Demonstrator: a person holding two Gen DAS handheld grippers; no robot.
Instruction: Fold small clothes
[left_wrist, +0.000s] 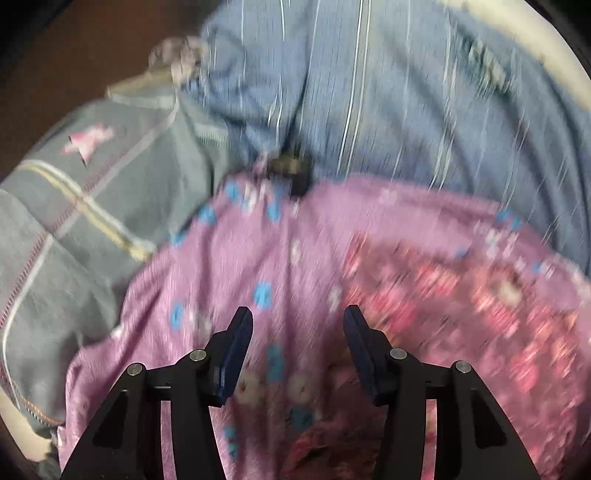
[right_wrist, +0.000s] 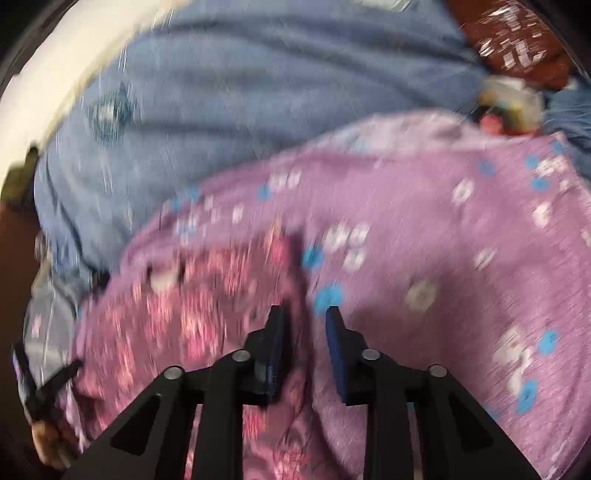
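Note:
A purple garment with blue dots and white flowers (left_wrist: 295, 258) lies spread below both grippers, with a pink-patterned panel (left_wrist: 461, 295) on its right part. It also shows in the right wrist view (right_wrist: 424, 229), pink panel (right_wrist: 192, 302) on the left. My left gripper (left_wrist: 298, 319) is open and empty just above the purple cloth. My right gripper (right_wrist: 306, 317) is open with a narrower gap, empty, over the edge where the pink panel meets the purple cloth. Both views are motion-blurred.
A blue striped garment (left_wrist: 388, 103) lies behind the purple one, also in the right wrist view (right_wrist: 240, 96). A grey garment with a pink star (left_wrist: 92, 177) lies at left. A white rim (right_wrist: 66, 66) curves at the back. A dark red patterned cloth (right_wrist: 517, 40) sits far right.

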